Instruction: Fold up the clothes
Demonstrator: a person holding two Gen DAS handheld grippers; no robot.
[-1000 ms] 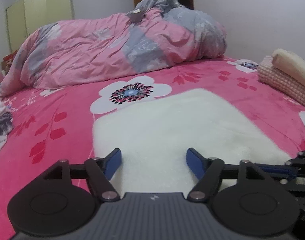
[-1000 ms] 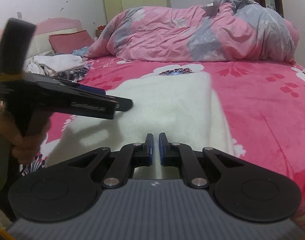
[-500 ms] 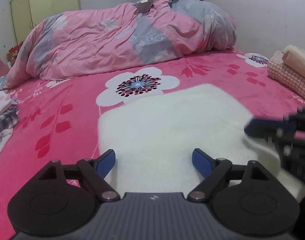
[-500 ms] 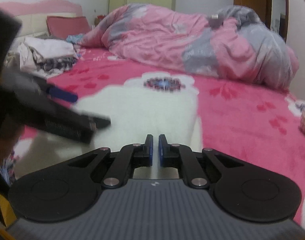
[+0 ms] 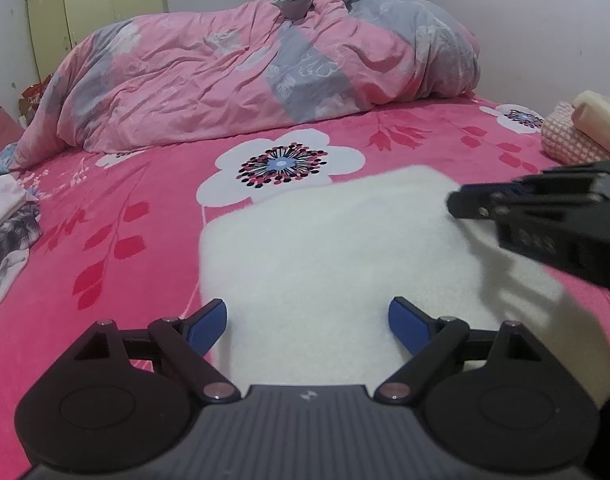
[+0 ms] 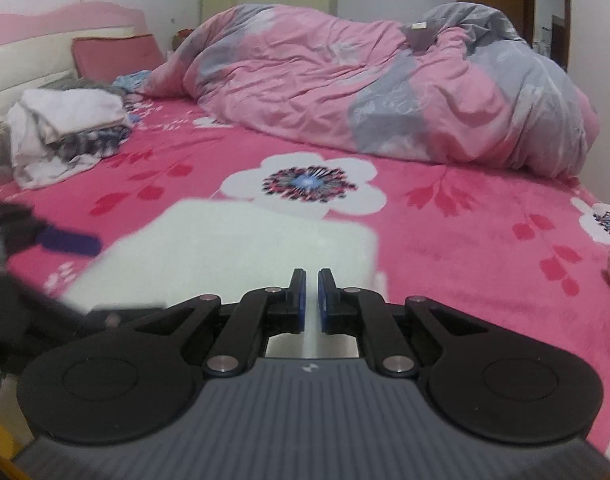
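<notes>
In the left wrist view the white garment [image 5: 337, 256] lies flat on the pink bedspread [image 5: 105, 240], just nearer than the big printed flower [image 5: 281, 168], which serves as the landmark here. The left gripper [image 5: 307, 326] hangs over the garment's near edge, on the side away from the flower; its jaws are opening, the blue pads [image 5: 209, 322] wide apart, with only fabric below and nothing pinched between them. The right gripper [image 5: 481, 204] comes in from the right of the flower, over the garment's right part. Right of the flower, at the bed's edge, sits a checked stack [image 5: 565, 144]; beyond the flower is the heaped duvet [image 5: 265, 68]. In the right wrist view the garment [image 6: 245, 248] again sits just nearer than the flower [image 6: 305, 184], its outline blurred. The right gripper [image 6: 309, 298] has its fingers nearly together with a thin gap, and no cloth is visibly caught in it. The left gripper [image 6: 65, 242] shows as a blur to the left of the flower, near the garment's left edge. A loose pile of clothes [image 6: 65, 132] lies far left of the flower. The garment looks already doubled, so the step is probably settling this fold or taking new corners. To do it well, I would let the left jaws clear the cloth fully, lift straight off so the edge is not dragged, and grip both layers at matching corners, keeping the edges square.
</notes>
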